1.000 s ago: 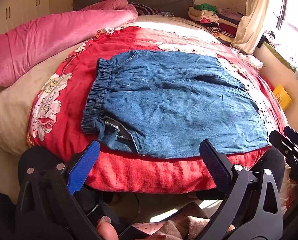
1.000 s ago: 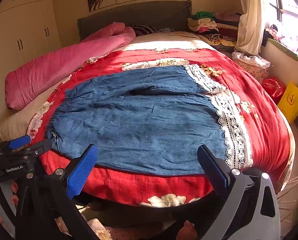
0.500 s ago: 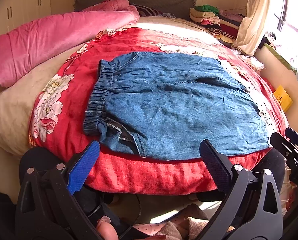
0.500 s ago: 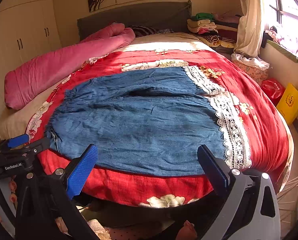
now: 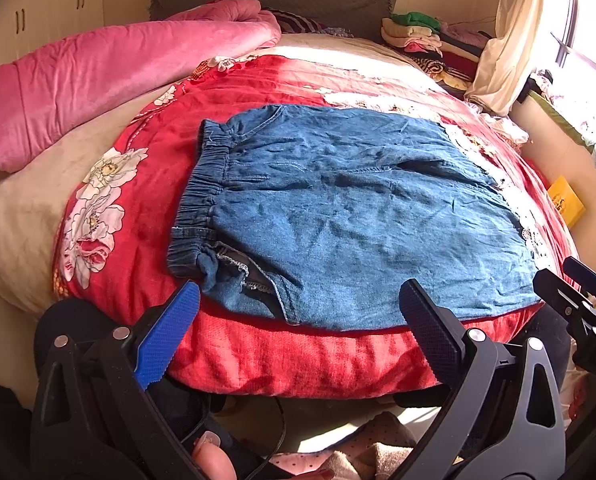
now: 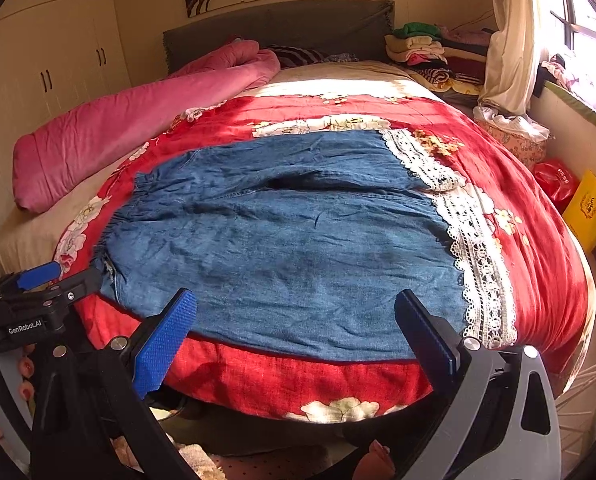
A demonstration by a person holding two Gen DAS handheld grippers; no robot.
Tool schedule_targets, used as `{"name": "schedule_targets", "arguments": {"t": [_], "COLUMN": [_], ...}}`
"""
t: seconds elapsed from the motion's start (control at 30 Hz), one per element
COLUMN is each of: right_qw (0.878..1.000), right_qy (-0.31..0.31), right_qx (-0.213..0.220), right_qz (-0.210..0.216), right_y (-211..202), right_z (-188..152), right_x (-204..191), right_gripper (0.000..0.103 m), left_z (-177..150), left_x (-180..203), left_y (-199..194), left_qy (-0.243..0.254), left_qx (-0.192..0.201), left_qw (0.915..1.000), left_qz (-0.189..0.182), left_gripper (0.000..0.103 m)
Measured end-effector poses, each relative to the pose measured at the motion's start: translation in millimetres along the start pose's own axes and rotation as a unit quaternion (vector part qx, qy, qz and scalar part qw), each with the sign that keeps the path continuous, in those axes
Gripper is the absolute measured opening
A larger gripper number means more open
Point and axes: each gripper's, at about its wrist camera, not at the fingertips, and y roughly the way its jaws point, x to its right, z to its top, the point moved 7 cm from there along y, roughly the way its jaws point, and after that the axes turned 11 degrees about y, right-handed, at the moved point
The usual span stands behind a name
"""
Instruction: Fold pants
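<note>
Broadly, a large bed [image 6: 546,248] fills the room, covered by a red floral quilt, with a rolled pink duvet [image 6: 138,120] along its far left side and a stack of folded clothes [image 6: 422,46] by the headboard. Spread flat across the near part of the quilt lie the blue denim pants [image 6: 282,248], sideways to the viewer: the gathered elastic waistband [image 5: 206,196] is toward the left, and the two legs run to the right, ending in white lace hems [image 6: 478,264]. The nearer leg lies close to the bed's front edge; a shallow dark crease separates it from the farther leg.

Both tools hover just off the near edge of the bed, touching no cloth. The left gripper [image 5: 298,316] has its jaws spread wide, aimed at the waist end near a pocket opening [image 5: 242,272]. The right gripper [image 6: 294,320] is likewise spread wide and empty, facing the legs.

Judging by the layout, the pants look smoothed out and ready, but no fold appears made yet. All of the folding seems still to come.
</note>
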Motion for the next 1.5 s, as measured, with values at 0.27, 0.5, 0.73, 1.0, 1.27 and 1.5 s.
{"name": "schedule_targets", "arguments": {"t": [0.27, 0.5, 0.73, 1.0, 1.27, 1.5], "right_qw": [0.998, 0.995, 0.994, 0.989, 0.983, 0.969], "right_qy": [-0.035, -0.052, -0.086, -0.103, -0.129, -0.199], "right_qx": [-0.032, -0.051, -0.051, -0.087, -0.120, -0.136], "right_qz": [0.041, 0.061, 0.049, 0.056, 0.048, 0.046], "right_y": [32.5, 73.4, 115.9, 174.7, 230.5, 275.3], "right_z": [26.2, 66.1, 112.3, 144.6, 165.4, 178.5], "right_x": [-25.7, -43.7, -53.2, -61.7, -74.2, -98.3], "right_gripper": [0.099, 0.099, 0.099, 0.099, 0.099, 0.099], "left_z": [12.6, 49.1, 95.9, 126.9, 134.2, 142.5], "left_x": [-24.4, -72.3, -115.7, -139.1, -130.6, -127.0], "left_y": [24.2, 53.6, 96.0, 160.0, 210.1, 217.8], "left_qy": [-0.012, -0.021, -0.010, 0.017, 0.071, 0.060], "left_qx": [-0.013, -0.013, -0.019, -0.049, -0.072, -0.030], "left_qw": [0.9997, 0.9996, 0.9991, 0.9982, 0.9948, 0.9959], "left_qz": [-0.015, 0.009, 0.036, 0.030, -0.007, -0.060], "left_gripper": [0.094, 0.094, 0.094, 0.094, 0.059, 0.019]}}
